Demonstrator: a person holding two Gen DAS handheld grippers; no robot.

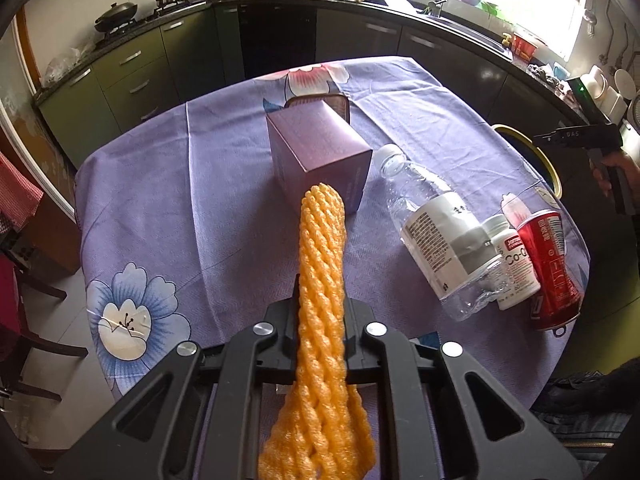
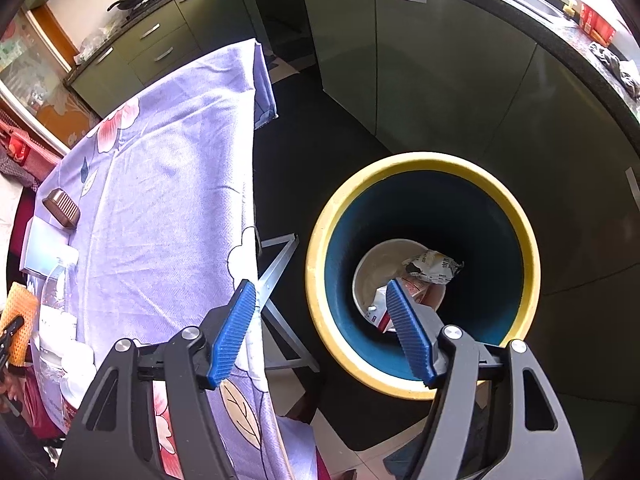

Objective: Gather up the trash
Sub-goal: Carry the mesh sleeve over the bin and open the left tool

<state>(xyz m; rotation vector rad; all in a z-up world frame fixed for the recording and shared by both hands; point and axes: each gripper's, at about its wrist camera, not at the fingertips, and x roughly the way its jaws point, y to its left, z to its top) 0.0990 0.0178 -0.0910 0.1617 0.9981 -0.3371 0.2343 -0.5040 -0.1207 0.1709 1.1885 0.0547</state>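
Left tool clenched on orange foam net sleeve, above purple floral-cloth desk; right tool released over yellow-rimmed blue bin; carry sleeve clear of plastic bottle, let go only above bin mouth.

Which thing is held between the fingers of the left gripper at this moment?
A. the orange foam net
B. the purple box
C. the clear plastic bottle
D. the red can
A: in the left wrist view the left gripper is shut on the orange foam net, while the clear plastic bottle, the red can and the purple box lie apart on the table.
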